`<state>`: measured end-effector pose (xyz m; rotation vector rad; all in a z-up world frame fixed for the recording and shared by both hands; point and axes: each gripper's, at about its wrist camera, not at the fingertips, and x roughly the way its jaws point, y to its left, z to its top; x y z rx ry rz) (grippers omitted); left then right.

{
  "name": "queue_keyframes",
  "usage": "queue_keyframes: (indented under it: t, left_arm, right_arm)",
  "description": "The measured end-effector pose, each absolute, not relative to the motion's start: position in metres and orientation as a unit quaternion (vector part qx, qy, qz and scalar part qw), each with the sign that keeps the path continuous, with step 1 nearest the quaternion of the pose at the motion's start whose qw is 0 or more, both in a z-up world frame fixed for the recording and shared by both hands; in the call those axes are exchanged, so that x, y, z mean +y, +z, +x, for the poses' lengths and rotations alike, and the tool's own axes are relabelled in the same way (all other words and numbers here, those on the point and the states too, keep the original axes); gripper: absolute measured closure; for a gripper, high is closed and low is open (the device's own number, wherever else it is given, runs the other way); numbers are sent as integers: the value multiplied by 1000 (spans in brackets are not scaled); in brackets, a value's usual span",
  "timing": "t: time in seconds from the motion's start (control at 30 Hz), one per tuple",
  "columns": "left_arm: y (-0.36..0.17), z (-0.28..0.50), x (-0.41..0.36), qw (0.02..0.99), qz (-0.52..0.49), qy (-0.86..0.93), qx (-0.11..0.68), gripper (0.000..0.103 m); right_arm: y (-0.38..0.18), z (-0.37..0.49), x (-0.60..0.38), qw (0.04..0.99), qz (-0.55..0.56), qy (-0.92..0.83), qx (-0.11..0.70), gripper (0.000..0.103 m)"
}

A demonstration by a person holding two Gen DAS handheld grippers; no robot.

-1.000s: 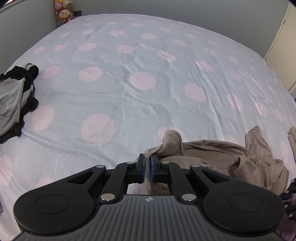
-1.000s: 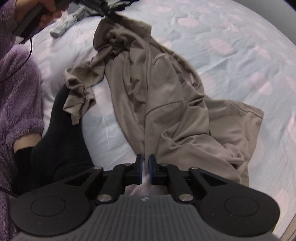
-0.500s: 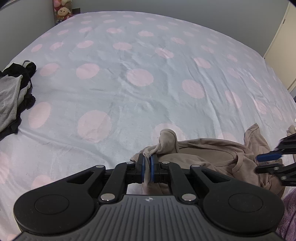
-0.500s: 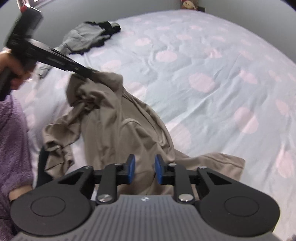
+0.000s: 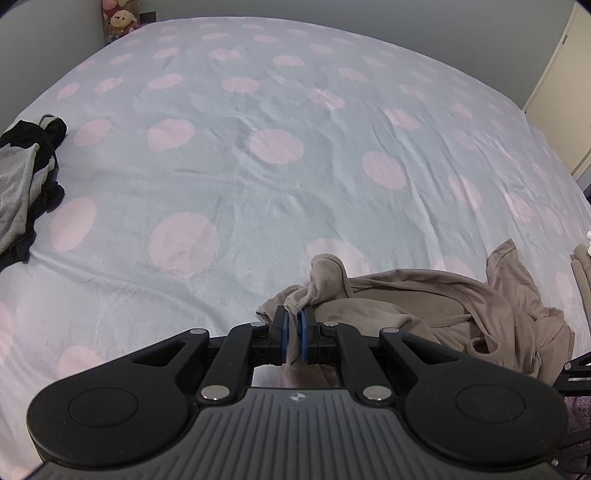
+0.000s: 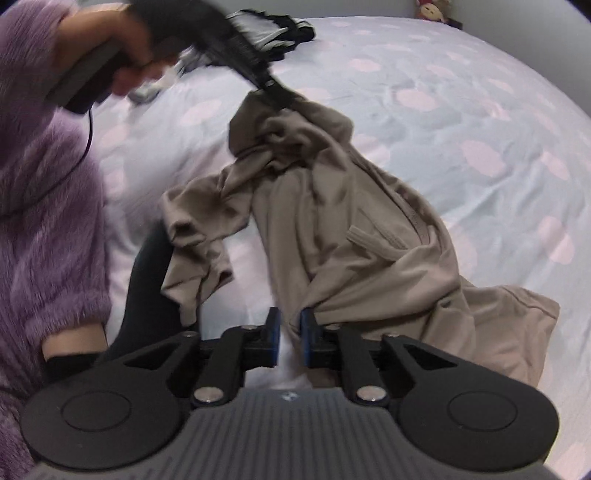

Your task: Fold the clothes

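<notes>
The left gripper (image 5: 293,321) has its blue pads pressed together on a bunched fold at one end of the tan shirt (image 5: 424,306), pinching it just above the bed (image 5: 258,166). The right gripper (image 6: 289,325) is only slightly spread and its jaws are closing – the shirt's edge sits right against one pad, but I can't tell whether any cloth is actually caught between them. The shirt itself lies crumpled on the polka-dot bedspread near the person, one sleeve flopped toward their dark-trousered leg (image 6: 147,295). The views split things nicely: the left wrist camera takes in the wide stretch of bed, a grey-and-black clothes pile (image 5: 26,184) off at the far left, some stuffed toys (image 5: 120,18) in the corner and a door (image 5: 565,92) at the right. The right wrist camera instead shows the person – a fuzzy purple sleeve (image 6: 48,184), the left hand (image 6: 122,48) wrapped around the other gripper's handle, that tool angled steeply down to the cloth. It's a bit blurry there.
</notes>
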<state>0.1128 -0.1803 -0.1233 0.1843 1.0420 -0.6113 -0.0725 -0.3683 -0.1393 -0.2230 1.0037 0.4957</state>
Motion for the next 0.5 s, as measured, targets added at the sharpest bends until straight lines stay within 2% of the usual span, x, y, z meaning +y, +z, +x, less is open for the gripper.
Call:
queue_keyframes:
  t: [0.4, 0.47, 0.5]
  left_arm:
    - [-123, 110, -173, 821, 73, -290, 487, 99]
    - [-123, 110, -172, 821, 70, -289, 487, 99]
    - [-123, 110, -172, 822, 68, -288, 487, 99]
  right_arm:
    - [-128, -67, -393, 859, -44, 195, 471, 77]
    - [-132, -68, -383, 857, -57, 204, 471, 70]
    - [-134, -69, -376, 856, -68, 206, 470, 70]
